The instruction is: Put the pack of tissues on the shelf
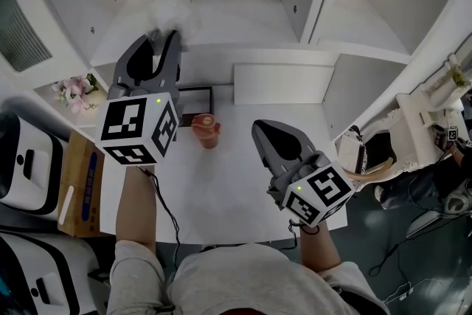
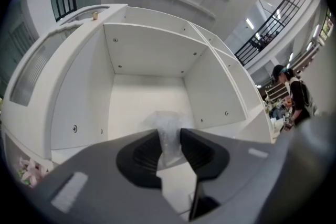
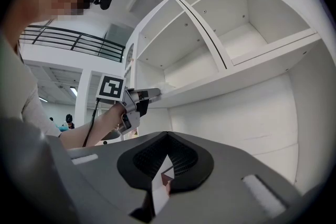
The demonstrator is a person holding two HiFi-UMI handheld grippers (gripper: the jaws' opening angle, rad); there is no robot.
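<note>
The pack of tissues point(image 1: 175, 9), soft and wrapped in clear plastic, lies on the floor of the left compartment of the white shelf point(image 1: 243, 20). My left gripper point(image 1: 167, 35) reaches into that compartment and points slightly upward. In the left gripper view the near end of the pack of tissues point(image 2: 167, 121) fills the gap between both pads of my left gripper point(image 2: 169, 132), which is shut on it. My right gripper point(image 1: 259, 127) hovers over the white table, jaws shut and nothing in them. The right gripper view shows its jaws point(image 3: 167, 135) closed and my left gripper point(image 3: 140, 98) at the shelf's edge point(image 3: 220, 86).
A red cup point(image 1: 206, 130) and a black-framed object point(image 1: 194, 97) stand on the white table point(image 1: 243, 181) below the shelf. Pink flowers point(image 1: 74, 91), a cardboard box point(image 1: 80, 182) and white machines point(image 1: 29, 158) sit at the left. A person point(image 2: 294, 95) stands far off.
</note>
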